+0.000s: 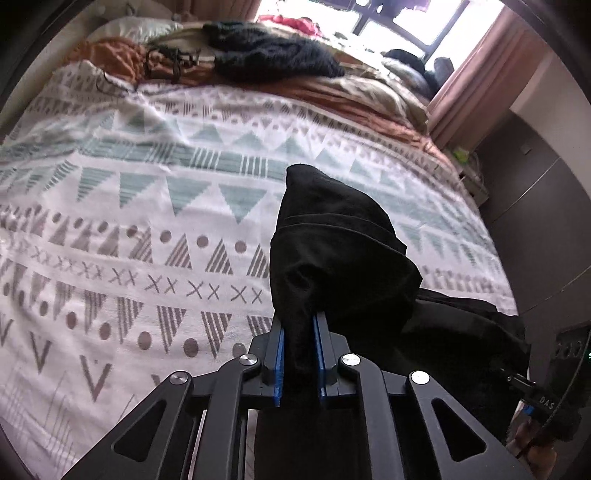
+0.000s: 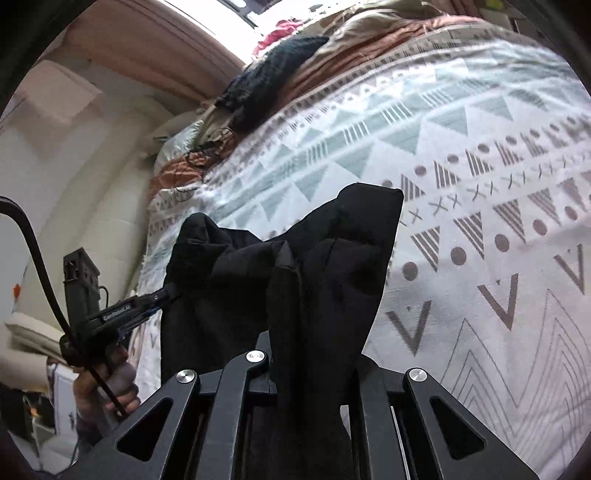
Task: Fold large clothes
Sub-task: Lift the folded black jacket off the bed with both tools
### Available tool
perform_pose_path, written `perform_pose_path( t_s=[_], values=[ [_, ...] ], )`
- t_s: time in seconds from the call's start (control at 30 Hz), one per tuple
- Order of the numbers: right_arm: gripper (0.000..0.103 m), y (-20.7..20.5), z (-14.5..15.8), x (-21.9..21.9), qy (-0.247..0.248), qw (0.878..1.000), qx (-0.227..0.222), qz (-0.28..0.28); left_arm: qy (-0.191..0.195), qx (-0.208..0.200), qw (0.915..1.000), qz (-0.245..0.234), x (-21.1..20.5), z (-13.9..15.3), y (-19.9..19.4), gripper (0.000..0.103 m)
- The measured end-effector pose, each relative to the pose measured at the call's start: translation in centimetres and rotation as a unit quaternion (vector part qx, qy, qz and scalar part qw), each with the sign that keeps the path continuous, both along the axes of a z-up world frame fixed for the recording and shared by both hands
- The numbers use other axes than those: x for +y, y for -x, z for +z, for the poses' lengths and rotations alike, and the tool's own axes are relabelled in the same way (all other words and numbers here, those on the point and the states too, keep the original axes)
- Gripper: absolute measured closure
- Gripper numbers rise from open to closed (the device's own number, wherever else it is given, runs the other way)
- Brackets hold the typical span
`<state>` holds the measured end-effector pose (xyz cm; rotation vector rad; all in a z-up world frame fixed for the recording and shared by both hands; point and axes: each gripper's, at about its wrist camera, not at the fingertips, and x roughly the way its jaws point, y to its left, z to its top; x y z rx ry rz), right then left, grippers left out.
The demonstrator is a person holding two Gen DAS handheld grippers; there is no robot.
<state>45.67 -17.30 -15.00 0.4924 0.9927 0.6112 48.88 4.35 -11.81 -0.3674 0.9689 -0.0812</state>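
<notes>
A large black garment hangs between both grippers above a patterned bedspread. My left gripper is shut on a bunched edge of it, blue pads pressing the cloth. In the right wrist view the same black garment drapes over my right gripper, hiding its fingertips; the cloth rises from between the fingers. The left gripper also shows in the right wrist view, its tip in the cloth's left end. The right gripper's body shows at the lower right of the left wrist view.
The bed has a white, teal and grey patterned cover. At its far side lie a dark knitted garment, an orange-brown blanket, pillows and red clothes. A window with pink curtains and a dark wardrobe stand to the right.
</notes>
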Motion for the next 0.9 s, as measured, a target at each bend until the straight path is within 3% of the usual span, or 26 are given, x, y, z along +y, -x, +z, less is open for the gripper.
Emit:
perform_pose_path(
  t_s=[0.23, 0.53, 0.7, 0.9],
  values=[
    [0.093, 4.6, 5.0, -0.3, -0.014, 0.998, -0.049, -0.024, 0.014, -0.055, 0.9984, -0.001, 0.3, 5.6, 4.5, 0.091],
    [0.093, 11.2, 9.5, -0.8, -0.026, 0.994, -0.092, -0.061, 0.024, -0.102, 0.9944, -0.016, 0.0, 10.4, 10.0, 0.093],
    [0.093, 15.6, 12.0, -1.3, -0.057, 0.990, -0.101, -0.085, 0.038, -0.131, 0.9904, -0.020, 0.5, 12.7, 13.3, 0.093],
    [0.093, 19.8, 15.7, -0.4, -0.049, 0.983, -0.146, -0.102, 0.046, -0.179, 0.9825, -0.029, 1.2, 16.2, 16.4, 0.093]
  ],
)
